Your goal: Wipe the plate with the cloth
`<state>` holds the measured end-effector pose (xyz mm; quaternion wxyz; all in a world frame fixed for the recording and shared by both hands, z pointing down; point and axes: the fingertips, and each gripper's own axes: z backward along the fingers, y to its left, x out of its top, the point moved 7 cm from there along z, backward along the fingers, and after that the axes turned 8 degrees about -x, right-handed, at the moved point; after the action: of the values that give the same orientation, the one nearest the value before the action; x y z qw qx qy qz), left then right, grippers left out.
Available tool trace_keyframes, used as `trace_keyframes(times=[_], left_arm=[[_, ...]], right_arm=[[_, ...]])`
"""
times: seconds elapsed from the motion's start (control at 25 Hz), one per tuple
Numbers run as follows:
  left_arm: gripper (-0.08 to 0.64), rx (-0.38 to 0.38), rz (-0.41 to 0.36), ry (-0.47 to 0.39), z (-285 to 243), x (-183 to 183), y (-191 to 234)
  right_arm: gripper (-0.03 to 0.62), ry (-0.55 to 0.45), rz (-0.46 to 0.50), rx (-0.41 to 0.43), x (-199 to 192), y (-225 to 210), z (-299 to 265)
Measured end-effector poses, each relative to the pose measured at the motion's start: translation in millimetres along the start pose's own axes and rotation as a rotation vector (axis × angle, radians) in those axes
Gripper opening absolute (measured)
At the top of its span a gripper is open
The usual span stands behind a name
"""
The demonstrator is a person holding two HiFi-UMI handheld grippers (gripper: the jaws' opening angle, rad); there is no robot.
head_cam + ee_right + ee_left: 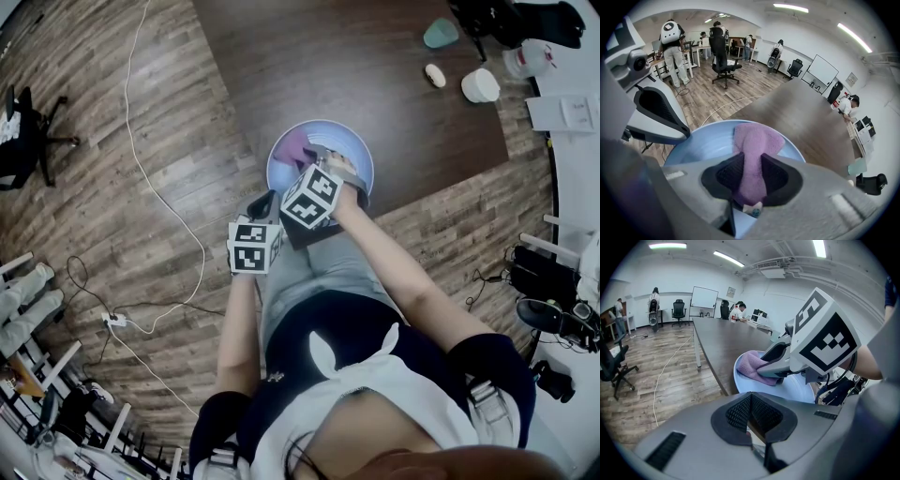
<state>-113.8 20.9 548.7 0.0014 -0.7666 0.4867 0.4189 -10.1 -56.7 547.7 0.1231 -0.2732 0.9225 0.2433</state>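
Note:
A light blue plate (352,150) (799,391) (701,143) rests on the dark table (356,75), at the near corner. On its left part lies a purple cloth (293,144) (752,365) (757,140). My right gripper (323,161) (752,172) points steeply down over the plate, shut on the cloth, whose free end spreads ahead of the jaws. My left gripper (264,202) (751,399) hangs just off the plate's near-left rim, its pads meeting at the tips with nothing seen between them.
Far across the table stand a white bowl (480,84), a teal cup (441,33) and a small oval thing (435,75). A white cable (178,225) runs over the wooden floor at left. An office chair (724,63) and people stand farther off.

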Motion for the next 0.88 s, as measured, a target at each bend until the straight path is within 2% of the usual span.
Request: trace_keyframes(times=[0.24,0.88], left_arm=[[0.003,-0.001,0.004,0.0,0,-1,1],[0.005,-0.002,0.0,0.001,0,-1,0]], right_arm=[[0.109,-0.026,-0.025,0.077,1,9,2],[0.109,-0.05,-0.133,0.188,-1,18,11]])
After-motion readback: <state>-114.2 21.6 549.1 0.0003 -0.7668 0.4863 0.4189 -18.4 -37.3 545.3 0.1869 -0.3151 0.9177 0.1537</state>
